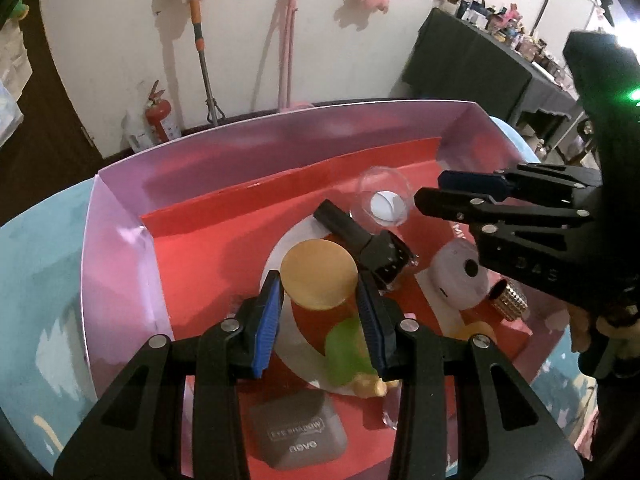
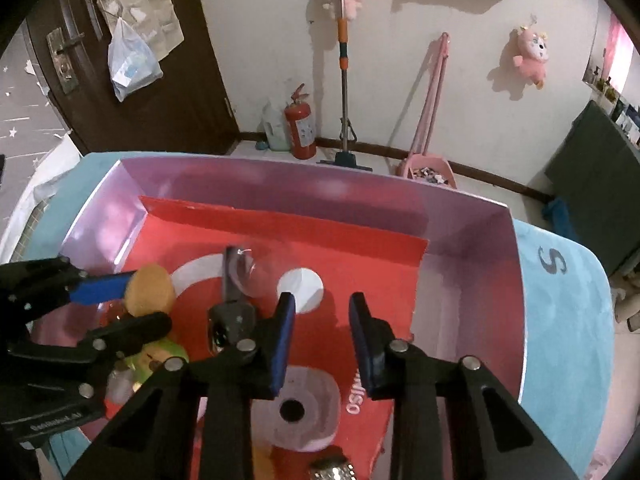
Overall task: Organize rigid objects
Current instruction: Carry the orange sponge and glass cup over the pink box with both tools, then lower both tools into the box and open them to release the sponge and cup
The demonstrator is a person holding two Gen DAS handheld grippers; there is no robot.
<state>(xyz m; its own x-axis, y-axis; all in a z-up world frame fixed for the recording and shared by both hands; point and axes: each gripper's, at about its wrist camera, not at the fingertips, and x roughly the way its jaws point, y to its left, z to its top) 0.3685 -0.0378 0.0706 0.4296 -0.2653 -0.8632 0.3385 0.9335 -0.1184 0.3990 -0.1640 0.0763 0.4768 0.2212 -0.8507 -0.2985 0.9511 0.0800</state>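
Observation:
Over the pink box (image 1: 120, 240) with its red liner, my left gripper (image 1: 320, 280) is shut on the round gold cap (image 1: 318, 268) of a bottle. The right wrist view shows the same gripper (image 2: 150, 300) and cap (image 2: 148, 286) at the left. My right gripper (image 2: 322, 300) hangs above the liner with its jaws drawn narrow and nothing between them. It enters the left wrist view from the right (image 1: 430, 190), beside a clear glass cup (image 1: 384, 204). A pale lilac round device (image 2: 296, 412) lies just below it.
Also in the box are a black stick-shaped item (image 1: 360, 240), a green translucent bottle (image 1: 344, 352), a grey eye-shadow compact (image 1: 298, 436) and a studded gold cylinder (image 1: 510, 300). The box stands on a light blue cloth (image 2: 560, 320). Bare red liner (image 2: 368, 256) shows at the back right.

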